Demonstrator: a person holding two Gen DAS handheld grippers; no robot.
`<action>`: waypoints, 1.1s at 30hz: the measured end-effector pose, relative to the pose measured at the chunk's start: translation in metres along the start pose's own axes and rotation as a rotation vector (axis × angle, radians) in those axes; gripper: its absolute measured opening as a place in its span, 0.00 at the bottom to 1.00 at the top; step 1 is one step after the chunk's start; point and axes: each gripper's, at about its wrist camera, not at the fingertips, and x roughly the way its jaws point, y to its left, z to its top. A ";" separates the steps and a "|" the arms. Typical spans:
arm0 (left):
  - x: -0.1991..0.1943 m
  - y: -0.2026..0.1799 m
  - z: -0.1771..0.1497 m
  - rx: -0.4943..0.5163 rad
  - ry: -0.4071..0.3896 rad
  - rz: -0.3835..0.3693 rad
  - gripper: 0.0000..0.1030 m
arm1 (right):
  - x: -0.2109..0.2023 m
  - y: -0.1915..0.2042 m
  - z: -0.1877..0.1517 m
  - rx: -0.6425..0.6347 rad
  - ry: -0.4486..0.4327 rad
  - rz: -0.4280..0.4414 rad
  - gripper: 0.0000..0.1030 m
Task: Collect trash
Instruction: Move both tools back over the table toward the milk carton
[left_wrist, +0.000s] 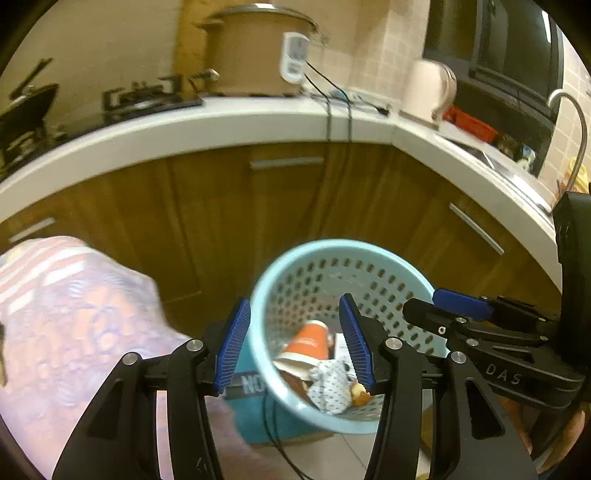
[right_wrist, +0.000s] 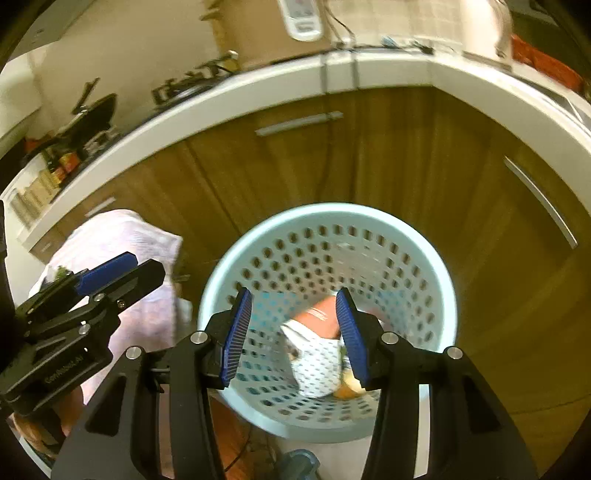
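Observation:
A light blue perforated trash basket (left_wrist: 369, 266) (right_wrist: 280, 236) stands on the floor by the wooden cabinets. Inside lie an orange paper cup (left_wrist: 308, 341) (right_wrist: 319, 314), a white dotted crumpled wrapper (left_wrist: 330, 389) (right_wrist: 317, 365) and a small yellowish scrap (left_wrist: 360, 397). My left gripper (left_wrist: 295, 343) is open and empty above the basket's near rim. My right gripper (right_wrist: 293, 332) is open and empty above the basket's mouth. The right gripper shows at the right of the left wrist view (left_wrist: 461, 306). The left gripper shows at the left of the right wrist view (right_wrist: 110, 273).
A table with a pink patterned cloth (left_wrist: 74, 325) (right_wrist: 125, 266) is at the left. A blue box (left_wrist: 258, 417) sits under the basket's left side. The white countertop (left_wrist: 258, 122) carries a rice cooker (left_wrist: 258, 51), a kettle (left_wrist: 428, 92) and a stove (left_wrist: 147, 99). Cables run over the floor.

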 end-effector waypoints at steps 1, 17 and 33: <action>-0.010 0.007 0.000 -0.012 -0.020 0.013 0.47 | -0.004 0.008 0.002 -0.012 -0.009 0.014 0.43; -0.173 0.177 -0.026 -0.299 -0.257 0.292 0.47 | -0.057 0.208 0.016 -0.328 -0.165 0.241 0.43; -0.238 0.371 -0.112 -0.560 -0.189 0.572 0.53 | 0.034 0.403 -0.011 -0.564 -0.107 0.313 0.43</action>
